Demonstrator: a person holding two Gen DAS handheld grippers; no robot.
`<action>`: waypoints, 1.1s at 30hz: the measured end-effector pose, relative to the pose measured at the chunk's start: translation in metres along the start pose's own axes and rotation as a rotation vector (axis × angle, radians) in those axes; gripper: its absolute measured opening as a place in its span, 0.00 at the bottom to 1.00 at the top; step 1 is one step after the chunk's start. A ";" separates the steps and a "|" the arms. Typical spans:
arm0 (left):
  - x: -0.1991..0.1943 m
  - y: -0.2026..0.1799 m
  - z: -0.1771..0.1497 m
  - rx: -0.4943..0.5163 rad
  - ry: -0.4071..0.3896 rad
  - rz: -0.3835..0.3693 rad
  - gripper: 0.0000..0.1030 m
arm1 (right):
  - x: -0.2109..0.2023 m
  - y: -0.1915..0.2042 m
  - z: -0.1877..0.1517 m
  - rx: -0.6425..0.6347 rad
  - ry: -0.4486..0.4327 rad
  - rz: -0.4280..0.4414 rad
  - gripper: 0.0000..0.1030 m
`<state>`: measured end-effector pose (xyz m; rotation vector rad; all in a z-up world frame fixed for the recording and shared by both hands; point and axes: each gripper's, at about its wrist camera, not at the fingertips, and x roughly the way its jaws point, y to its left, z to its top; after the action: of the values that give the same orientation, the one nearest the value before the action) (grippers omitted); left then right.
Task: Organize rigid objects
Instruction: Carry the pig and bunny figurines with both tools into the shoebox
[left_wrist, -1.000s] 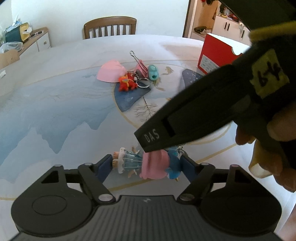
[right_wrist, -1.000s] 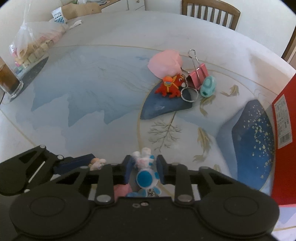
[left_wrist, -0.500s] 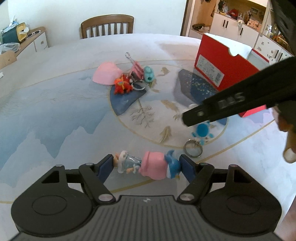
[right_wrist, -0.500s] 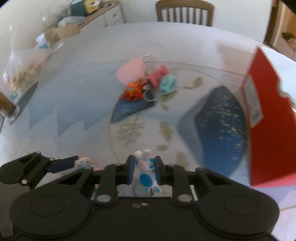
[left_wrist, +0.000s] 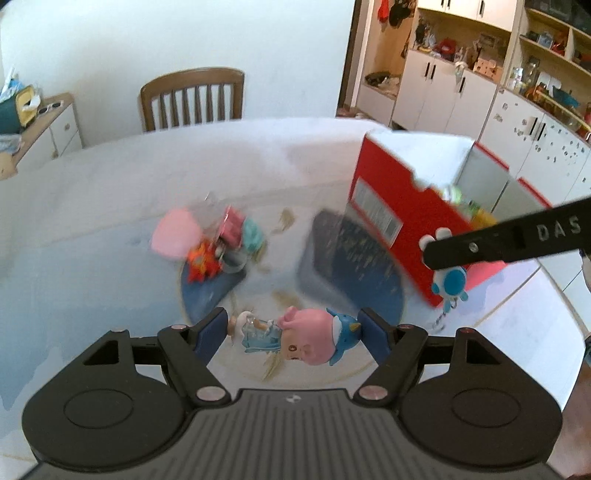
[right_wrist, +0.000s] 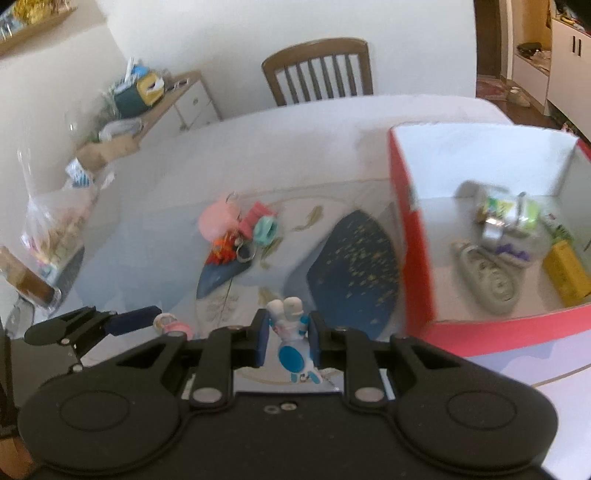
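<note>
Pink-haired doll figure in pale blue dress w/ blue penguin-like hat (left_wrist: 295, 341) lies sideways btwn the blue pads of the left tool (left_wrist: 293, 332), pads pressed on its feet and hat, so it's gripped and held above the worktop (left_wrist: 92, 206). Right tool (right_wrist: 284, 334) is clamped on a small white-and-blue plastic keychain figure (right_wrist: 290, 341); in left wrist view same figure (left_wrist: 448, 284) hangs below that tool's black finger, its chain dangling, just in front of the red cardboard box w/ white inside (left_wrist: 391, 214). Box sits open on the right part of the worktop; inside, per right wrist view, a grey oval item (right_wrist: 487, 280), a yellow block (right_wrist: 565, 273) and a blurred clear-wrapped bundle (right_wrist: 506, 221) – can't tell more. Further back on the worktop, a loose cluster touching each other: pink rounded piece (left_wrist: 175, 236), orange-red toy creature (left_wrist: 201, 264), pink binder clip (left_wrist: 231, 225), teal small toy (left_wrist: 253, 234), metal key ring (right_wrist: 244, 254). Wooden slat-back chair (left_wrist: 192, 98) stands behind the worktop, white cabinets (left_wrist: 443, 92) at far right
</note>
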<state>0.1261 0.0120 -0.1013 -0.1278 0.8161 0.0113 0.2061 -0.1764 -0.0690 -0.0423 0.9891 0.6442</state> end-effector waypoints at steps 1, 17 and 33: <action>-0.001 -0.004 0.006 0.002 -0.005 -0.002 0.75 | -0.006 -0.005 0.003 0.003 -0.007 0.003 0.21; 0.018 -0.091 0.092 0.022 -0.051 -0.043 0.75 | -0.068 -0.103 0.051 0.005 -0.099 -0.011 0.21; 0.078 -0.174 0.145 0.084 -0.017 -0.031 0.75 | -0.067 -0.198 0.089 0.011 -0.103 -0.036 0.21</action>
<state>0.2952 -0.1464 -0.0410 -0.0612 0.7961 -0.0506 0.3522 -0.3426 -0.0156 -0.0170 0.8910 0.6017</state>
